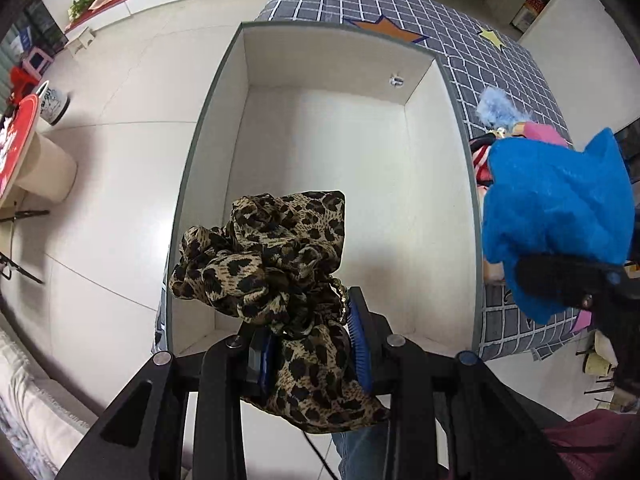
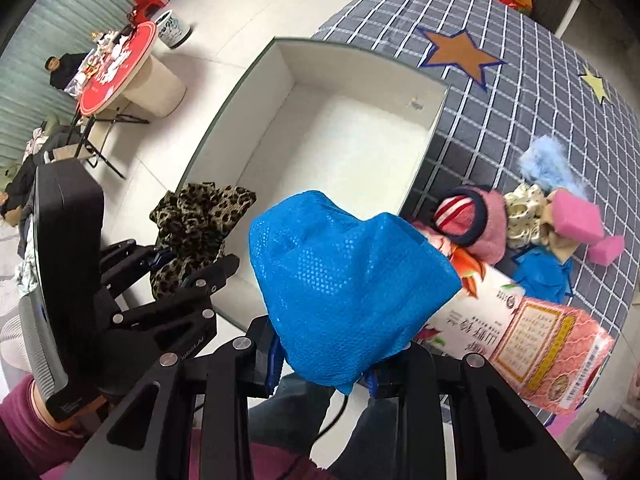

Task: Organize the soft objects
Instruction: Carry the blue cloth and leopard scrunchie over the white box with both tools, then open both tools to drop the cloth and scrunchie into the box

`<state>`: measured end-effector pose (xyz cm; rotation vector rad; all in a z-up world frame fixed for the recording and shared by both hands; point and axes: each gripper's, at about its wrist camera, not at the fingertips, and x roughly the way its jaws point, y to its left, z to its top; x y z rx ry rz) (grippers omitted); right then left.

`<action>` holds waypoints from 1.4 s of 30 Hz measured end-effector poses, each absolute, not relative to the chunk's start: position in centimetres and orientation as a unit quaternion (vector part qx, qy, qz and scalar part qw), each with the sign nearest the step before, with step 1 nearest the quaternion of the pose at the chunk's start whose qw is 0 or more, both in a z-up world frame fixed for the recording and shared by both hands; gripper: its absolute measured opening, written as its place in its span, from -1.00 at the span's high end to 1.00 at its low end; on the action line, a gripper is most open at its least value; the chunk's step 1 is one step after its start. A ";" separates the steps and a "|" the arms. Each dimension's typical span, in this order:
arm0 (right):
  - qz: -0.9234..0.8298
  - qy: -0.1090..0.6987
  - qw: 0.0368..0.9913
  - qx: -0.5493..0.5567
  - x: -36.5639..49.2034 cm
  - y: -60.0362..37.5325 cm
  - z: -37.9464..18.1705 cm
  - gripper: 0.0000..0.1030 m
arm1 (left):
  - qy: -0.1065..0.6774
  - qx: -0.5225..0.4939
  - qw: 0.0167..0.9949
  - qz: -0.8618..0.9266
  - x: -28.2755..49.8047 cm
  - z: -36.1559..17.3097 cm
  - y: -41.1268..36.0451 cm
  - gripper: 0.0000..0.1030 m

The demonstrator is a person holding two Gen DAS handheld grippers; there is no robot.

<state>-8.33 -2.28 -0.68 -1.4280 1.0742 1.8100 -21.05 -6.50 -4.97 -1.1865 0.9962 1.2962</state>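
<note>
My left gripper [image 1: 312,344] is shut on a leopard-print scrunchie [image 1: 272,264], held over the near end of a white open box [image 1: 320,148]. In the right wrist view the same scrunchie [image 2: 200,220] and left gripper [image 2: 176,264] hang at the box's [image 2: 344,148] near left rim. My right gripper [image 2: 322,368] is shut on a blue mesh cloth [image 2: 344,284], which hides the fingertips. The cloth sits near the box's front right corner; in the left wrist view the blue cloth [image 1: 556,216] shows at the right, beyond the box wall.
A grey checked tablecloth [image 2: 520,92] with star patches covers the table. To the right of the box lie a pink sock [image 2: 480,224], a light blue fluffy piece [image 2: 544,164], pink sponges [image 2: 576,216], another blue cloth [image 2: 540,272] and a printed package [image 2: 520,332]. A round red table [image 2: 116,68] stands on the floor.
</note>
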 end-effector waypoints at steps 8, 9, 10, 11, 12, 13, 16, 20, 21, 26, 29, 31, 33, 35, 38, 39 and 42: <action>0.678 0.407 0.296 -0.535 -8.6 -2.2 -0.6 0.38 | 0.418 -0.497 0.530 0.545 -21.2 -5.0 -6.5 0.33; 0.679 0.406 0.296 -0.535 -8.7 -2.2 -0.6 0.38 | 0.419 -0.497 0.531 0.545 -21.1 -5.0 -6.3 0.33; 0.680 0.404 0.296 -0.535 -8.7 -2.3 -0.5 0.38 | 0.418 -0.497 0.530 0.546 -21.0 -5.0 -6.4 0.33; 0.681 0.403 0.295 -0.536 -8.8 -2.3 -0.5 0.38 | 0.418 -0.497 0.530 0.546 -21.0 -5.0 -6.4 0.33; 0.681 0.403 0.294 -0.536 -8.9 -2.3 -0.5 0.38 | 0.418 -0.497 0.529 0.546 -21.0 -5.0 -6.4 0.33; 0.681 0.402 0.292 -0.537 -8.9 -2.3 -0.5 0.38 | 0.417 -0.497 0.528 0.547 -21.0 -5.0 -6.4 0.33; 0.681 0.402 0.291 -0.538 -9.1 -2.3 -0.6 0.38 | 0.416 -0.499 0.526 0.549 -21.1 -5.1 -6.4 0.33; 0.681 0.402 0.288 -0.540 -9.2 -2.4 -0.7 0.38 | 0.416 -0.500 0.523 0.550 -21.0 -5.2 -6.4 0.33; 0.681 0.401 0.288 -0.540 -9.3 -2.4 -0.7 0.38 | 0.417 -0.500 0.523 0.550 -21.0 -5.2 -6.4 0.33; 0.682 0.401 0.287 -0.541 -9.3 -2.4 -0.8 0.38 | 0.417 -0.501 0.523 0.549 -21.0 -5.2 -6.4 0.33; 0.683 0.400 0.286 -0.541 -9.3 -2.5 -0.8 0.38 | 0.416 -0.502 0.522 0.550 -21.1 -5.3 -6.4 0.33; 0.687 0.398 0.284 -0.538 -9.4 -2.6 -0.7 0.38 | 0.416 -0.501 0.522 0.551 -21.1 -5.4 -6.5 0.32; 0.692 0.395 0.281 -0.535 -9.5 -2.6 -0.5 0.38 | 0.414 -0.500 0.524 0.551 -21.0 -5.3 -6.5 0.29; 0.697 0.391 0.277 -0.534 -9.7 -2.7 -0.3 0.37 | 0.416 -0.496 0.525 0.553 -21.0 -5.2 -6.6 0.11; 0.699 0.387 0.273 -0.535 -9.9 -2.8 -0.3 0.23 | 0.418 -0.486 0.526 0.559 -20.8 -4.9 -6.5 -0.35; 0.699 0.388 0.273 -0.535 -9.9 -2.8 -0.3 0.04 | 0.418 -0.484 0.528 0.560 -20.8 -4.8 -6.5 -0.44; 0.708 0.393 0.270 -0.521 -9.6 -2.7 0.1 -0.31 | 0.409 -0.480 0.532 0.565 -21.0 -4.5 -6.4 -0.59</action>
